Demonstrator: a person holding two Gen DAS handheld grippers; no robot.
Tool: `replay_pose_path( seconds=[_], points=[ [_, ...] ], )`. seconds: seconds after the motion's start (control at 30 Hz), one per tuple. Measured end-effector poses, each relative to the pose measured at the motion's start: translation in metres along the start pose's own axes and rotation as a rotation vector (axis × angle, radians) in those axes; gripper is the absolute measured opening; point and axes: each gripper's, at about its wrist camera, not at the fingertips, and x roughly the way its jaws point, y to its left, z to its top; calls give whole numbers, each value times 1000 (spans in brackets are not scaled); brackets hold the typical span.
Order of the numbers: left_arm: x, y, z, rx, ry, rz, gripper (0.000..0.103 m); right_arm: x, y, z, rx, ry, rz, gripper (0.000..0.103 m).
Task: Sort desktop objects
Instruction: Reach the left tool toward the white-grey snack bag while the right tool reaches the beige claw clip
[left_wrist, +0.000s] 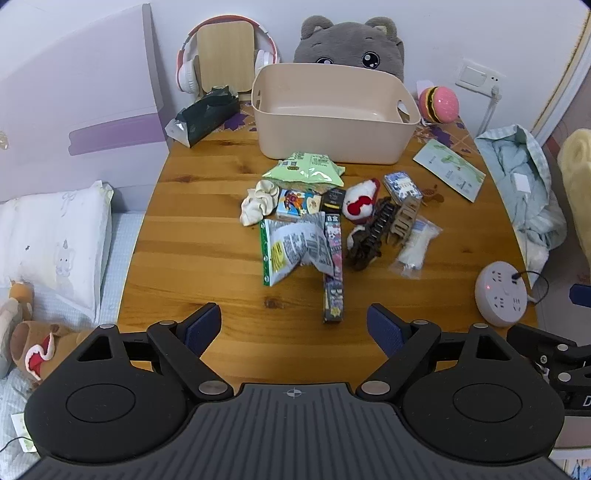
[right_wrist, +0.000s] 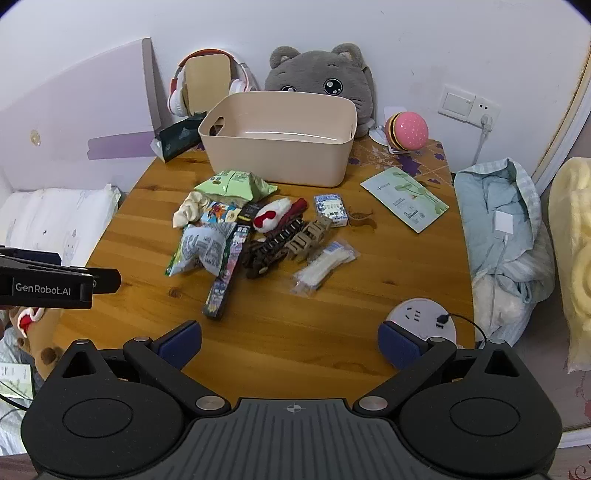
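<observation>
A heap of small objects lies mid-table: a green snack bag (left_wrist: 304, 170) (right_wrist: 234, 183), a grey-white snack bag (left_wrist: 295, 247) (right_wrist: 201, 249), a long dark box (left_wrist: 333, 273) (right_wrist: 225, 275), a cream scrunchie (left_wrist: 258, 201), a red-white plush (left_wrist: 360, 201) (right_wrist: 271, 216), brown hair claws (left_wrist: 384, 229) (right_wrist: 291, 240), a blue-white small box (left_wrist: 402, 186) (right_wrist: 331, 208) and a clear packet (left_wrist: 415, 249) (right_wrist: 325, 267). An empty beige bin (left_wrist: 332, 136) (right_wrist: 280, 162) stands behind the heap. My left gripper (left_wrist: 294, 325) and right gripper (right_wrist: 290, 341) are open and empty, above the table's near edge.
A round power strip (left_wrist: 500, 297) (right_wrist: 421, 317) sits at the near right edge. A green leaflet (left_wrist: 448, 170) (right_wrist: 404, 197), burger toy (left_wrist: 439, 103) (right_wrist: 406, 131), dark tissue pack (left_wrist: 205, 114), headphones on a wooden stand (left_wrist: 223, 55) and grey plush cushion (right_wrist: 321, 77) line the back. Bedding lies left, clothes right.
</observation>
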Motion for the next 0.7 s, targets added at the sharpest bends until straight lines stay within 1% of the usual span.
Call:
replay_pose_path(
  seconds=[0.17, 0.23, 0.37, 0.57, 0.7],
  points=[
    [14, 9, 16, -20, -10, -13, 88, 14, 0, 14, -11, -7, -7, 103],
    [18, 12, 23, -18, -30, -17, 88, 20, -1, 21, -24, -16, -4, 103],
    [28, 16, 36, 6, -59, 4, 88, 36, -2, 32, -41, -13, -3, 103],
    [49, 31, 57, -19, -52, -10, 88, 53, 4, 48, -80, -32, 4, 103],
    [67, 41, 67, -18, -42, -5, 88, 69, 10, 57, -122, -42, -7, 103]
  ],
)
